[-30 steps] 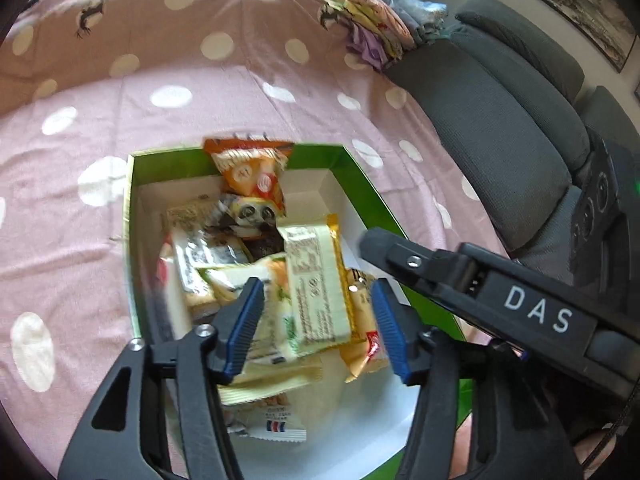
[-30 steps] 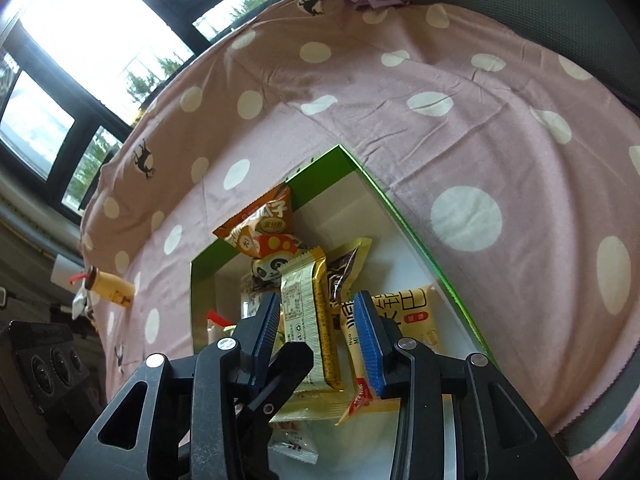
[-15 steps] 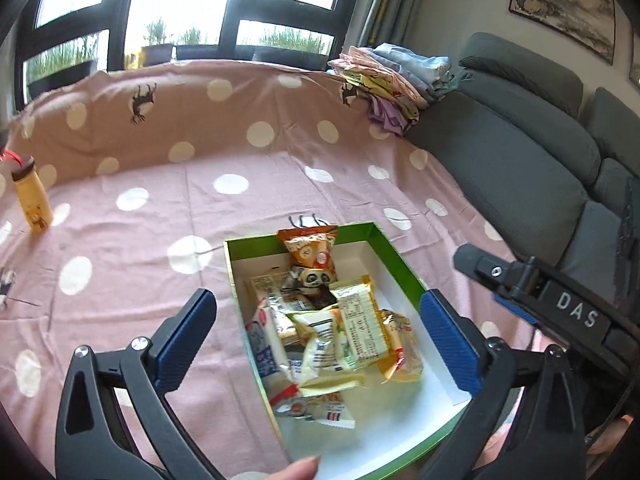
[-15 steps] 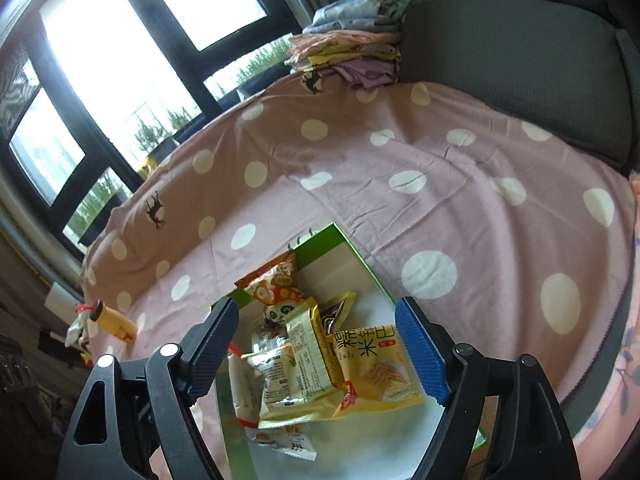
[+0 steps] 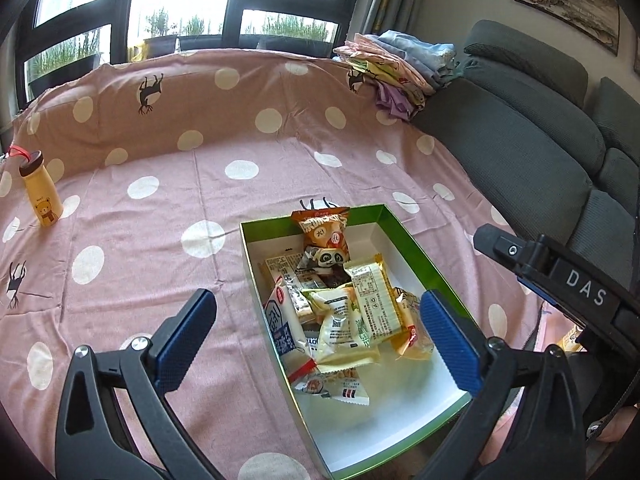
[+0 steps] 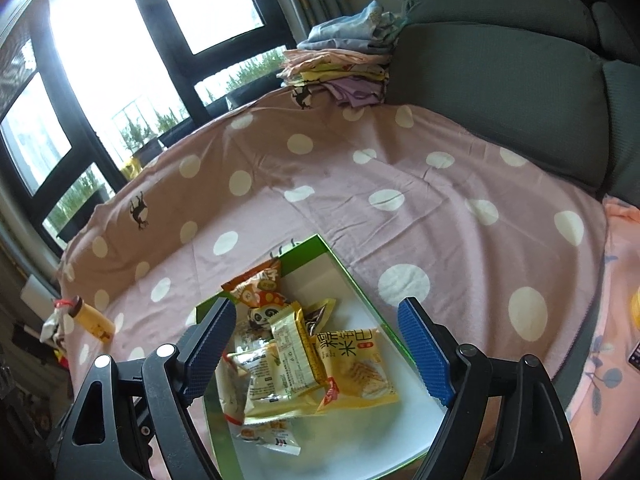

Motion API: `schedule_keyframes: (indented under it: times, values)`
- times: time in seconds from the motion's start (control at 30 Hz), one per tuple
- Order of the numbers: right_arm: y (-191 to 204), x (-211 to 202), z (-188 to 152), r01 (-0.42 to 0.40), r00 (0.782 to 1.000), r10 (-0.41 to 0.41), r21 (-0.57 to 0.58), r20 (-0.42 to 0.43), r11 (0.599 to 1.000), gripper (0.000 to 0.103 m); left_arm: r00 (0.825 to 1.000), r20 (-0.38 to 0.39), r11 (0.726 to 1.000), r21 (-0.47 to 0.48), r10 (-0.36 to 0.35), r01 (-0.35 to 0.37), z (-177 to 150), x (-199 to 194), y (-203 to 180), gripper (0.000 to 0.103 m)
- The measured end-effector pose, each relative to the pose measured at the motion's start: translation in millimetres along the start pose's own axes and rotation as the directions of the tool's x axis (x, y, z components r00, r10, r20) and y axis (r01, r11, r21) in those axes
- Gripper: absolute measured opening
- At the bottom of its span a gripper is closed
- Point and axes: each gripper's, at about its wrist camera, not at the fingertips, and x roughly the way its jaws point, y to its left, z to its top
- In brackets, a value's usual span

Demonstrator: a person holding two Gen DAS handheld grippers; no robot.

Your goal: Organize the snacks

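A green box with a white inside sits on the pink dotted cloth and holds several snack packets. An orange packet leans at its far end, a panda packet lies below it, and a yellow packet lies on the right. My left gripper is open and empty, raised above the box. My right gripper is open and empty, also raised above the box. The right gripper's body shows in the left wrist view.
A yellow bear bottle stands on the cloth at the far left. Folded clothes are stacked at the back by a grey sofa. Windows run along the back.
Both grippers have opened wide and pulled up and back from the box. The snack packets they were close over now lie loose in the box.
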Motion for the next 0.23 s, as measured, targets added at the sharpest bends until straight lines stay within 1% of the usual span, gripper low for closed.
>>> schedule_keyframes:
  times: [0.1, 0.23]
  values:
    - [0.5, -0.6, -0.7, 0.029, 1.0, -0.029, -0.002, 0.002, 1.0, 0.083, 1.0, -0.014, 1.0, -0.012, -0.008, 0.008, -1.2, 1.9, 1.9, 0.102]
    - [2.6, 0.2, -1.9, 0.047, 0.999, -0.047, -0.007, -0.003, 0.999, 0.083, 1.0, -0.021, 1.0, -0.017, -0.004, 0.004, -2.7, 1.7, 4.6, 0.102]
